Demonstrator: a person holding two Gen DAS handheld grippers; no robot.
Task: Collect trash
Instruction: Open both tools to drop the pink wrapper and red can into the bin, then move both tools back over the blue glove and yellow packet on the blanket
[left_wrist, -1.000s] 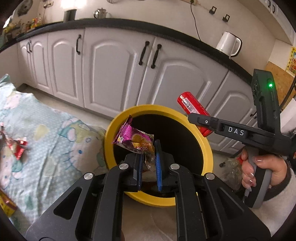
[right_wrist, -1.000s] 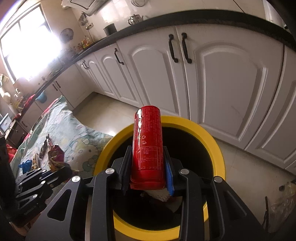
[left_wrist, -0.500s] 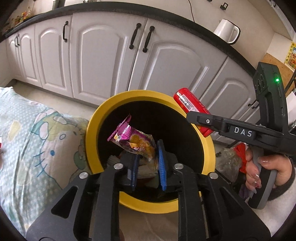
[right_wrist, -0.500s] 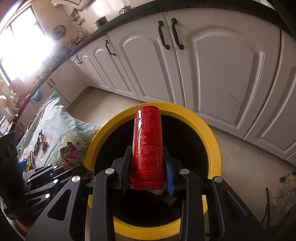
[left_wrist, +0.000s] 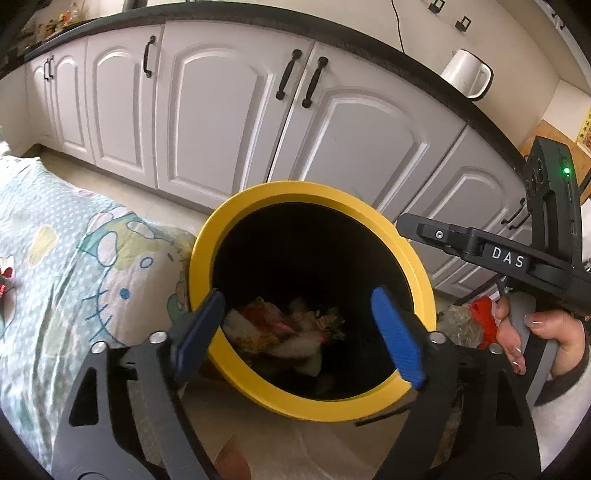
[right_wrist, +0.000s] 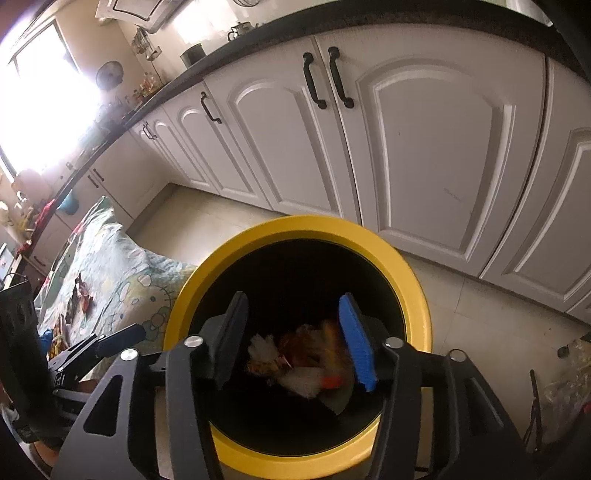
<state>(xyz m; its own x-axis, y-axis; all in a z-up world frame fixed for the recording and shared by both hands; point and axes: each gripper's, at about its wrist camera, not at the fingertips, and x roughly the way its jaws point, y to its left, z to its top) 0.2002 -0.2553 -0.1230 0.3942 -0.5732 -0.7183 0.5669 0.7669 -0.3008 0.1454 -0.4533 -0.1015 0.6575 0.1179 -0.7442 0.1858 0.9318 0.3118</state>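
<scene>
The left gripper hangs over the yellow-rimmed bin, its jaws opening wide with nothing between them. The right gripper hovers over the same bin, jaws opening, also empty. Crumpled wrappers lie at the bin's bottom. A patterned cloth touches the bin's left side; more wrappers lie on it. White cabinets stand behind.

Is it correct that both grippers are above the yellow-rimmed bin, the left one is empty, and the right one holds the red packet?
Not quite. The right gripper holds nothing: the right wrist view shows its jaws opening with only the trash pile far below. The rest stands: both hang above the yellow-rimmed bin, and the left gripper is empty.
</scene>
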